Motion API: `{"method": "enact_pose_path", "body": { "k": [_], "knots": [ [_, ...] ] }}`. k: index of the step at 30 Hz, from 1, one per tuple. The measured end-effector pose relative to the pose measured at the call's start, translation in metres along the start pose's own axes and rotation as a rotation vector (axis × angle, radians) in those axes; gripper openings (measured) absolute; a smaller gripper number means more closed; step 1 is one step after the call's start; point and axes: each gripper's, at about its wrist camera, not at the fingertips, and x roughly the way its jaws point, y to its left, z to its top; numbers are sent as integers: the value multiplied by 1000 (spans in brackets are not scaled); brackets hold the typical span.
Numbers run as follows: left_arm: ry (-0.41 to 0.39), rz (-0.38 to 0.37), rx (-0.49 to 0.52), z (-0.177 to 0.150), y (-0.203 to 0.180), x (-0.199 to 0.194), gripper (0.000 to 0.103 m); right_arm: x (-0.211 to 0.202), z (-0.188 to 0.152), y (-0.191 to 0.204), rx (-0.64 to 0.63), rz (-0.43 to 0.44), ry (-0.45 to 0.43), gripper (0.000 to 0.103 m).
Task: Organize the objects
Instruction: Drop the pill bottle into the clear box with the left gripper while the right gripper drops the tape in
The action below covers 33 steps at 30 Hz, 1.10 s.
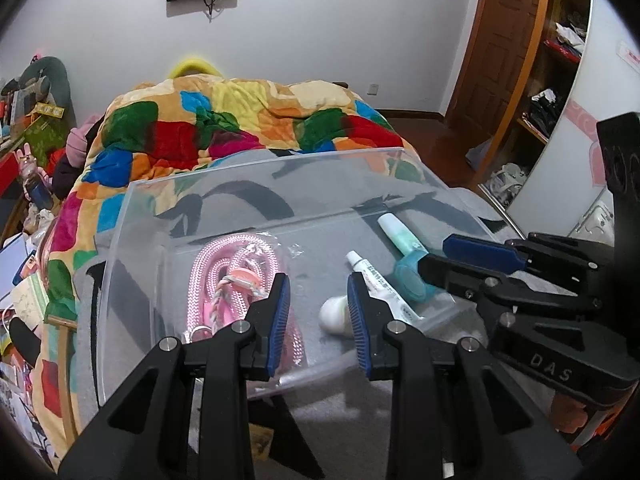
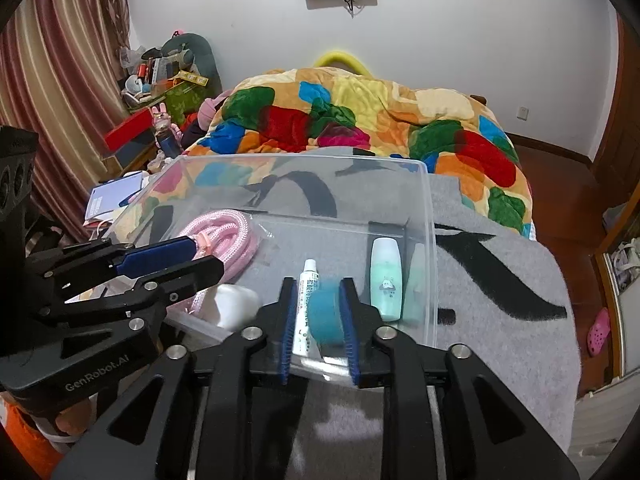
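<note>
A clear plastic bin (image 1: 132, 240) (image 2: 430, 240) stands on a grey blanket. In it lie a pink rope in a bag (image 1: 224, 272) (image 2: 232, 236), a white tube (image 1: 376, 276) (image 2: 308, 304), a mint-green bottle (image 1: 398, 234) (image 2: 385, 276) and a white rounded object (image 1: 334, 314) (image 2: 236, 304). My right gripper (image 2: 320, 316) (image 1: 436, 256) is shut on a teal round object (image 2: 326, 316) (image 1: 410, 278) just above the bin's near right part. My left gripper (image 1: 318, 316) (image 2: 200, 256) is open and empty over the bin's near edge.
The grey blanket (image 2: 500, 300) covers the bed's foot. A multicoloured quilt (image 1: 224, 120) lies bunched behind the bin. Cluttered shelves stand at the left (image 2: 160, 80). A wooden door (image 1: 504, 40) and an open wardrobe (image 1: 560, 60) are at the right.
</note>
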Motion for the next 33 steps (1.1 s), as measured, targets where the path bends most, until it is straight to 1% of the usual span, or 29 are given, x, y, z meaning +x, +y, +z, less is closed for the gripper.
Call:
{"method": "enact_pose_path", "body": {
  "k": [1,4,9,11,13,15,16,18,20,24,28,33],
  "knots": [
    [-5,-2,6,0,-2,-3,30,-2,0,0,-4,0,-2,32],
    [-22,-2,22,-1,-4,-12,31,-12,-3,4,-21,0,-21,33],
    [-67,1,17,-3,-3,-34,53,-28,-9,10,-49,-1,-53,35],
    [-87,6,12,-5,-2,-45,57,-36,-12,12,-58,-3,-68,38],
    [-105,5,4,-8,1,-54,61,-42,-16,14,-65,0,-81,46],
    [-118,12,-4,-12,4,-62,73,-49,-20,16,-69,7,-95,49],
    [-127,19,-7,-14,5,-66,74,-53,-22,17,-73,13,-101,50],
    [-140,39,-8,-18,8,-73,83,-59,-27,19,-80,20,-111,50],
    [-147,53,-7,-23,10,-78,85,-65,-33,20,-86,28,-116,53],
    [-130,61,0,-38,18,-80,85,-72,-48,27,-108,47,-115,56],
    [-75,76,-1,-54,25,-70,85,-74,-66,34,-121,63,-103,57],
    [9,93,-12,-78,34,-52,85,-64,-90,47,-141,110,-44,57]
  ]
}}
